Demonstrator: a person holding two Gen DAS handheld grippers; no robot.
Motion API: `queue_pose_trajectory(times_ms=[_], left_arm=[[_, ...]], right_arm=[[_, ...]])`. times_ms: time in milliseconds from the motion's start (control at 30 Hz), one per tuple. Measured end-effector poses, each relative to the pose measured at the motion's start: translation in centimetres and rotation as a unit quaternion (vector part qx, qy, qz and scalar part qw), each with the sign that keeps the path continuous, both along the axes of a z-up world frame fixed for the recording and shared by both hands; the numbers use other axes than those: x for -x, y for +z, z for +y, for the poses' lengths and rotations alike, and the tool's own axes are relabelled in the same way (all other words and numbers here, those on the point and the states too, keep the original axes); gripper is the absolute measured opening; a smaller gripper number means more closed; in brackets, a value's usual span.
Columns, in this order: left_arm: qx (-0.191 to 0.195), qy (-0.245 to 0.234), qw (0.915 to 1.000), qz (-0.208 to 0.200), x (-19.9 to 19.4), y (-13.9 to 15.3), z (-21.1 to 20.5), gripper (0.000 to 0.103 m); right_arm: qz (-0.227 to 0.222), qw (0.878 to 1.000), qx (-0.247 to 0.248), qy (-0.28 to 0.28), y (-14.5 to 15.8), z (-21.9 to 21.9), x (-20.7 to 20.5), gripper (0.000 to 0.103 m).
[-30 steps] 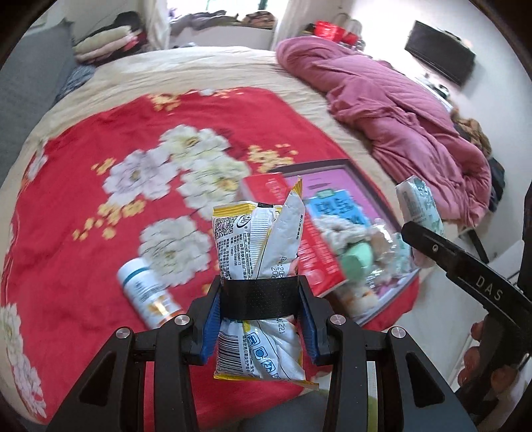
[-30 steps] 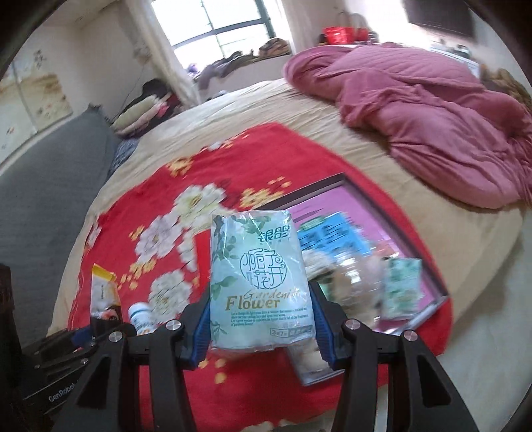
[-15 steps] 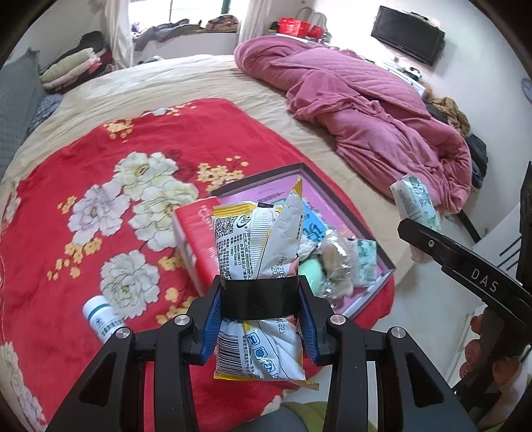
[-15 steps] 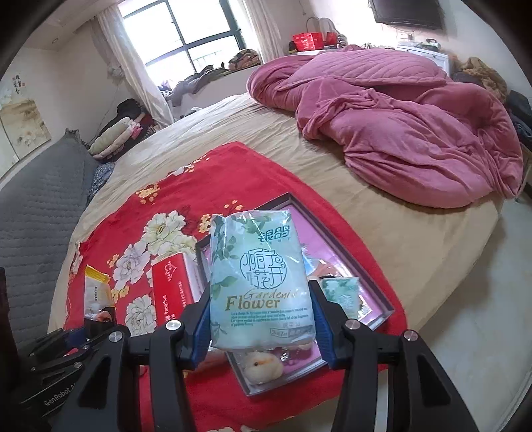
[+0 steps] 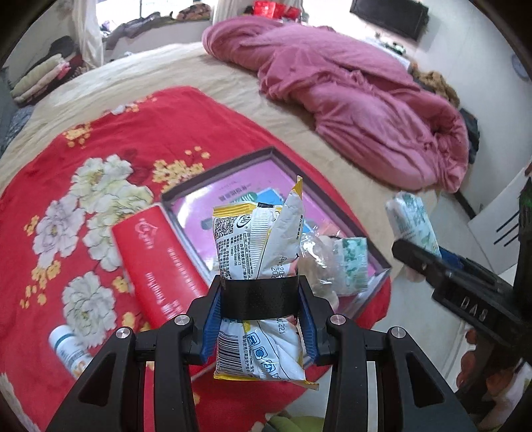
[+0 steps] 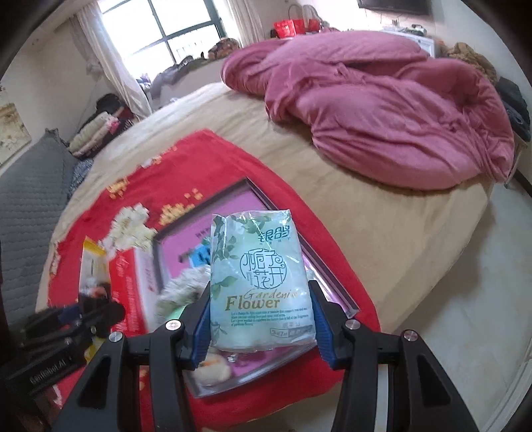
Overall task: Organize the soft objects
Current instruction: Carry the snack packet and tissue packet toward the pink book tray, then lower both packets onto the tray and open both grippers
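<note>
2 crinkled packs: white-yellow sachet (image 5: 259,289), pale-green tissue pack (image 6: 261,285), both clamped.

Home bedroom, wide beige-sheeted bed (image 6: 382,212), rumpled pink quilt (image 6: 382,109) on its far side, curtained window (image 6: 186,30) beyond it, folded clothes (image 6: 96,129) beside it

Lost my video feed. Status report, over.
Left gripper shut on snack packet. Right gripper shut on tissue pack. Both above tray; nothing blocking.
</note>
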State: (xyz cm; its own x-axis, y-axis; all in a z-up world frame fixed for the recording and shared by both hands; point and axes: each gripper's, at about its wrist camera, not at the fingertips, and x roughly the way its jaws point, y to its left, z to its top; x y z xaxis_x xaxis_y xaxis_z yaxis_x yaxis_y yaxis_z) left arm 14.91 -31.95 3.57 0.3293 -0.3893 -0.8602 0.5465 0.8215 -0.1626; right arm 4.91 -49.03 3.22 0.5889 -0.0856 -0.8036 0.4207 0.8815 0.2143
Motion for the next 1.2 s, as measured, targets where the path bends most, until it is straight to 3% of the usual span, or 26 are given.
queue_pose_trajectory(times_ms=[200,500,567,700,800,967,1200], left_arm=[[-0.027,-0.009,0.9991,0.032,-2.7,-3.6,-2.7,0.042],[-0.038,-0.019,0.9974,0.057,-4.7,-6.4,-4.4,0.044],[-0.035,-0.020,0.9975,0.058,-4.9,-6.6,-4.5,0.049],[-0.026,-0.016,0.9979,0.057,-5.1,-6.4,-4.1,0.059],[-0.008,-0.015,0.9982,0.057,-4.9,-5.9,-3.6,0.064],[0.003,-0.010,0.9991,0.041,-3.8,-4.2,-2.6,0.072],[0.026,0.001,0.9997,0.004,-1.1,-0.2,0.3,0.077]], right_arm=[[0.044,0.999,-0.012,0.006,-4.5,-0.8,-2.4,0.052],[0.077,0.996,-0.018,0.030,-7.7,-0.9,-6.2,0.053],[0.080,0.996,-0.015,0.035,-7.9,-0.8,-6.5,0.053],[0.077,0.996,-0.014,0.035,-7.6,-0.9,-6.3,0.054],[0.062,0.997,-0.029,0.036,-7.2,-1.0,-6.0,0.065],[0.047,0.998,-0.017,0.033,-5.6,-0.5,-5.4,0.065],[0.014,1.000,-0.018,0.007,-1.3,0.4,-2.0,0.072]])
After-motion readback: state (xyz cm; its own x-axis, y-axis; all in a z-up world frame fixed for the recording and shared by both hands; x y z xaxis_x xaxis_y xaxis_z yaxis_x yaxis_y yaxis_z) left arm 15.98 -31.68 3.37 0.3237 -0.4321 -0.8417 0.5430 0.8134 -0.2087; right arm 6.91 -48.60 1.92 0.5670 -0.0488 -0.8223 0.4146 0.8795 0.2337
